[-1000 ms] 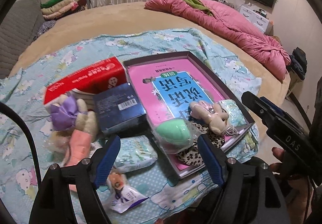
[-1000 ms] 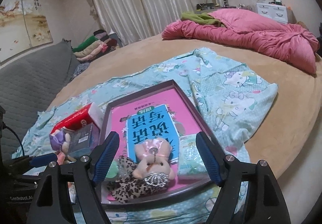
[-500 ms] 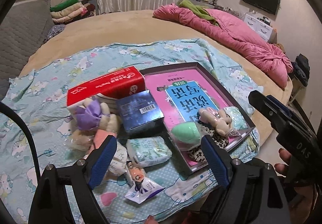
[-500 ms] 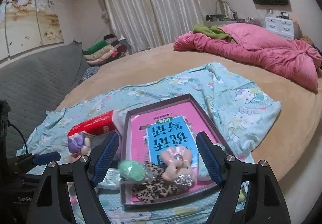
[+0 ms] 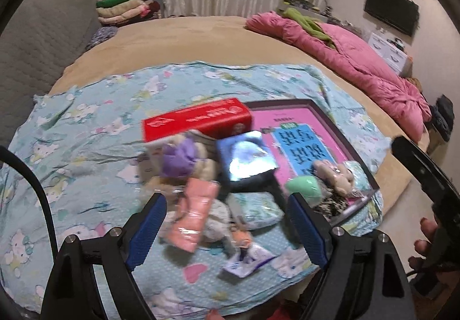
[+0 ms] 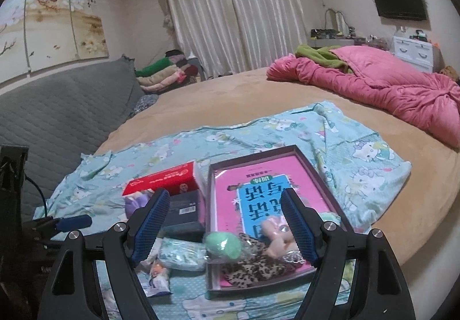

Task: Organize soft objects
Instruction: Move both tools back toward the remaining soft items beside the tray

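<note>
A dark-rimmed tray (image 5: 325, 115) (image 6: 313, 164) lies on a cartoon-print cloth (image 5: 86, 124) and holds a pink and blue book (image 6: 267, 199). At the tray's near end rest a green sponge (image 5: 303, 190) (image 6: 224, 245), a pink bunny plush (image 5: 333, 173) (image 6: 279, 236) and a leopard scrunchie (image 6: 253, 265). Left of the tray are a red tissue box (image 5: 198, 118), a dark blue box (image 5: 244, 158), a purple-bow plush (image 5: 184, 158), a pink packet (image 5: 195, 213) and a pale tissue pack (image 5: 256, 206). My left gripper (image 5: 224, 202) hovers open above this pile, holding nothing. My right gripper (image 6: 224, 194) hangs open and empty above the tray's near end.
The cloth covers the near part of a round tan bed (image 6: 230, 89). A pink quilt (image 6: 388, 89) lies far right, folded blankets (image 6: 164, 72) far left, a grey padded headboard (image 6: 57, 112) at left. A small sachet (image 5: 247, 259) lies near the front edge.
Both grippers have drawn back and up, so the objects look smaller and lower in view. The left jaws stand slightly wider than a second ago. Nothing on the cloth has moved.
</note>
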Demonstrator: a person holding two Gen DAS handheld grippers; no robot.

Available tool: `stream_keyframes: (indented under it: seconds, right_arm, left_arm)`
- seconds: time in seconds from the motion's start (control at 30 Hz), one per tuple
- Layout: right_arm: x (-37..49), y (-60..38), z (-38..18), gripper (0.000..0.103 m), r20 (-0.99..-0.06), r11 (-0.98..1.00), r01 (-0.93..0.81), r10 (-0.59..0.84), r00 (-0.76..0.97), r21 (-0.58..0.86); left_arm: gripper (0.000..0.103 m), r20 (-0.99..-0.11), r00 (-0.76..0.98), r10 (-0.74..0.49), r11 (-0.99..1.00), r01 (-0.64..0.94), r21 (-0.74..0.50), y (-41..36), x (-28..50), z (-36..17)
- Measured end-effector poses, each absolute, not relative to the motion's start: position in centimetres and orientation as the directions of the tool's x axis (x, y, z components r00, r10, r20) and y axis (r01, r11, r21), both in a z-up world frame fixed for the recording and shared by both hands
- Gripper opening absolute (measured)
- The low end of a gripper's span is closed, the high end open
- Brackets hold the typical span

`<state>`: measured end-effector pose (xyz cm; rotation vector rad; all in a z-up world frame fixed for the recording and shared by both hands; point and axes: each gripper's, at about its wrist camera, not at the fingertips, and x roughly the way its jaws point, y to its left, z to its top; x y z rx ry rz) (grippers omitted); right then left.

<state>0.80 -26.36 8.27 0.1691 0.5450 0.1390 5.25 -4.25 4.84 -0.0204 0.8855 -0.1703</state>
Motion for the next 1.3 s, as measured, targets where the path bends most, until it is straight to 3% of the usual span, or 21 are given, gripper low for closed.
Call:
stream_keyframes:
  seconds: [0.53, 1.3]
  right_arm:
    - [1.1, -22.4, 8.8, 0.081, -0.522, 0.974, -0.165, 0.222, 0.824, 0.154]
    - [2.1, -16.8, 3.0, 0.081, -0.682, 0.941, -0.312, 0.316, 0.66, 0.134]
  left_arm:
    - [0.085, -0.766, 0.637, -0.084, 0.992, -0.017, -0.122, 3.9, 5.4, 5.1]
    - [0.085, -0.812, 0.542, -0.217, 0.976, 0.115, -0.184, 2.5, 6.5, -0.8]
